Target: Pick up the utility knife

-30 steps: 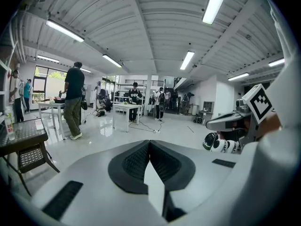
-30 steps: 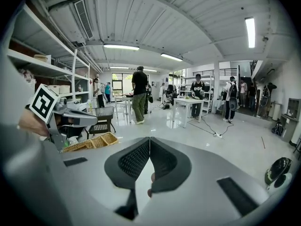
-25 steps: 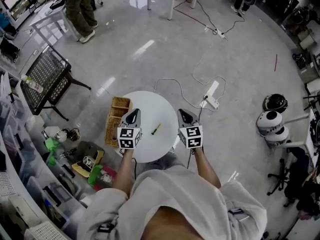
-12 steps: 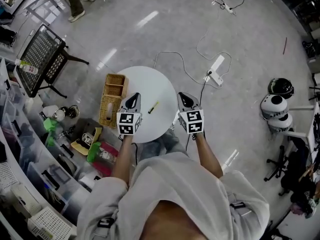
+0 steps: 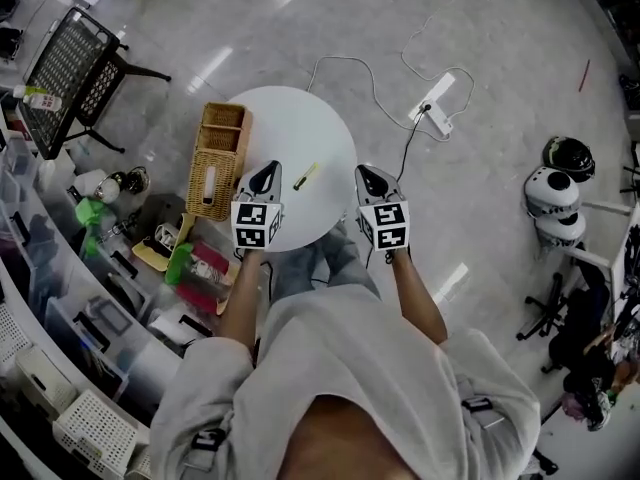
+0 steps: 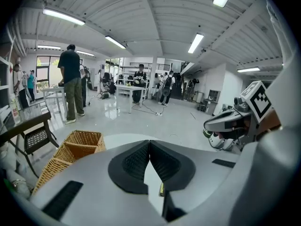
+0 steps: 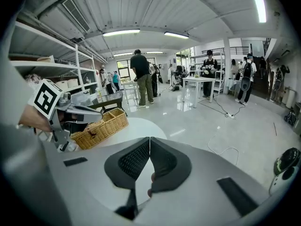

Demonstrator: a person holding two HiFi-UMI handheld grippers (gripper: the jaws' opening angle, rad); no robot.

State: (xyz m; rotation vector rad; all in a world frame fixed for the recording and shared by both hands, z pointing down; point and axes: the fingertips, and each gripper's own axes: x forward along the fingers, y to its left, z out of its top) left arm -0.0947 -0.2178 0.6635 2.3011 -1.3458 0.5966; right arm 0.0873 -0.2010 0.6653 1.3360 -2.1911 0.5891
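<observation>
Resting on round white table (image 5: 300,128): slim utility knife (image 5: 306,176).

Left gripper (image 5: 268,174): pointing toward 12 o'clock in the head view and angling down; its fingers (image 6: 135,163) are pressing together with nothing between them.
Right gripper (image 5: 366,174): sitting at 3 o'clock of the left one and pointing the same way; its fingers (image 7: 165,163) are meeting at the tips, gripping nothing.
Arms: left forearm (image 5: 240,293) and right forearm (image 5: 415,293) are reaching forward side by side, well apart, coming out of white sleeves (image 5: 330,368).
</observation>
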